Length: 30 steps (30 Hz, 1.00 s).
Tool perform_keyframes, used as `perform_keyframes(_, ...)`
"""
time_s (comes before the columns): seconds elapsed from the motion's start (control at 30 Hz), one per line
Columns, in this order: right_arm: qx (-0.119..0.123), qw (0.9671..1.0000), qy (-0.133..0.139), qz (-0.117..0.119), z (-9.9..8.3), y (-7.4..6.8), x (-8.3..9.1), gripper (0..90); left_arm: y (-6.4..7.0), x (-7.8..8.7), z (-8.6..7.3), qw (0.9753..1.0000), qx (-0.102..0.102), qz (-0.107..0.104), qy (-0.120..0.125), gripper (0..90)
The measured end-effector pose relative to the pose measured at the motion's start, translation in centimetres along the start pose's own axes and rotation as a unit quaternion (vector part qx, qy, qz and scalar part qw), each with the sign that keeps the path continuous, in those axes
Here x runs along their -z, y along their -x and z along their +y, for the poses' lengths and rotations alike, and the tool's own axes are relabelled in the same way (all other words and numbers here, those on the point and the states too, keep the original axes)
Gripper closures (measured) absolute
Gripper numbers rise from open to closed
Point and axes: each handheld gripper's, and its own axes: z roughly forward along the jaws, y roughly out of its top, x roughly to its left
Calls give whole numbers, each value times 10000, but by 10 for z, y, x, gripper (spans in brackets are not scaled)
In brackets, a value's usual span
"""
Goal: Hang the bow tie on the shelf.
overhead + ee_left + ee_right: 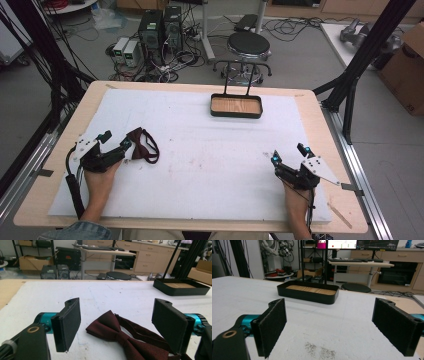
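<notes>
Two open grippers over a white mat, a bow tie at the left one.

The left gripper [114, 141] rests at the left of the white mat [200, 150], jaws spread wide; in the left gripper view the dark red bow tie [125, 338] lies flat on the mat between the jaws, touched by neither, with its strap looping off toward the right jaw. From above, the bow tie [142, 145] sits just beside the jaw tips. The right gripper [290, 154] sits near the mat's right front, jaws wide and holding nothing, well apart from the bow tie. A black tray [236, 106] with a wooden floor and a tall wire handle stands at the mat's far middle. A grey smudge [320, 351] marks the mat ahead of the right jaws. No label or writing on the mat, tray or grippers can be read.
</notes>
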Motion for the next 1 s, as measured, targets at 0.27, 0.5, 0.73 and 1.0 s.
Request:
perform_keyframes(0.27,12,10000,-16,3,0,0,0,116,-1,0,0,10000,22,47,-27,227)
perform_keyframes(0.5,6,10000,-41,8,0,-1,-1,116,-1,0,0,10000,34,38,-53,220)
perform_keyframes(0.73,46,10000,-41,1,0,-1,-1,116,-1,-1,-1,10000,56,24,-44,220)
perform_keyframes(1.0,14,10000,-69,5,0,-1,-1,116,0,-1,-1,10000,32,12,-60,220)
